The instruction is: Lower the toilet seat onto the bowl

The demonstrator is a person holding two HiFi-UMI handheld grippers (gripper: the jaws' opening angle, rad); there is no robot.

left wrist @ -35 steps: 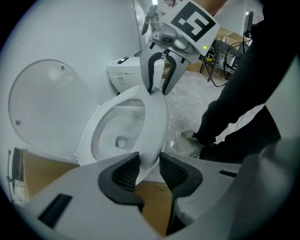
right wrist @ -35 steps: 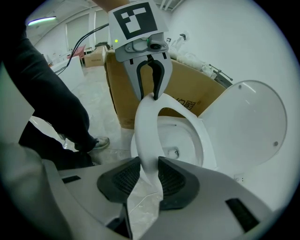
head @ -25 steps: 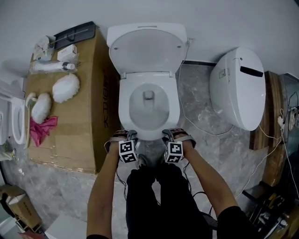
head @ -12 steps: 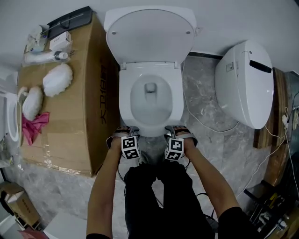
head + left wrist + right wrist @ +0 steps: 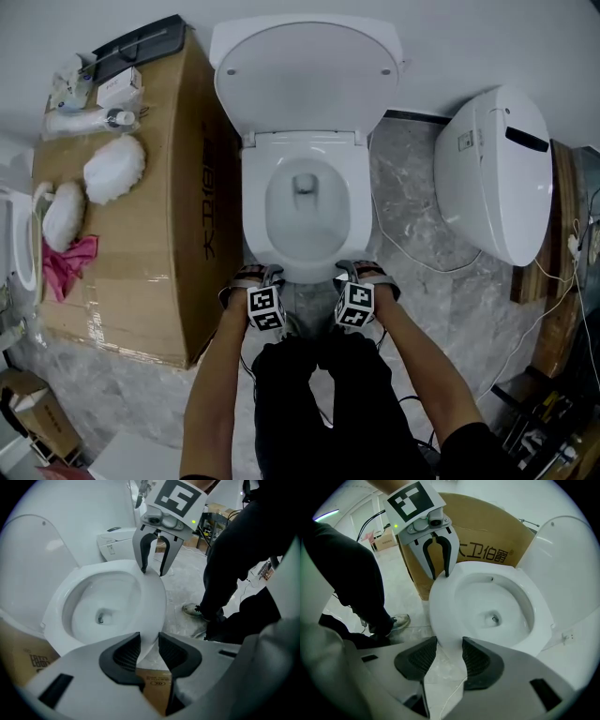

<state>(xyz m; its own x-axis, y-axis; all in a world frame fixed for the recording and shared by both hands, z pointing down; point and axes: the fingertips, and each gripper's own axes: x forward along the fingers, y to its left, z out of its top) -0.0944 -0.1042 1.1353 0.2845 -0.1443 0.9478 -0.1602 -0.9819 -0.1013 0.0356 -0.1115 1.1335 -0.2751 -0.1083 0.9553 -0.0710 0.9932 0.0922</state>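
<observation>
The white toilet (image 5: 302, 267) stands in the middle of the head view with its lid (image 5: 305, 75) raised against the wall. The seat ring (image 5: 256, 202) lies flat on the bowl, as far as I can tell. My left gripper (image 5: 255, 275) is at the front left of the rim and my right gripper (image 5: 361, 270) at the front right. In the left gripper view the left gripper (image 5: 149, 648) is open, the rim's front edge (image 5: 152, 606) showing between its pads. The right gripper (image 5: 450, 656) is open too, with the rim (image 5: 440, 620) just ahead of it.
A large cardboard box (image 5: 169, 187) stands against the toilet's left side, carrying white brushes, bottles and a pink cloth (image 5: 66, 262). A second white toilet unit (image 5: 492, 173) lies at the right. Cables (image 5: 412, 253) run over the marble floor. The person's legs are just behind the grippers.
The head view has shifted a little, so the lid looks larger. Both grippers stay at the bowl's front rim, and the seat and lid have not moved.
</observation>
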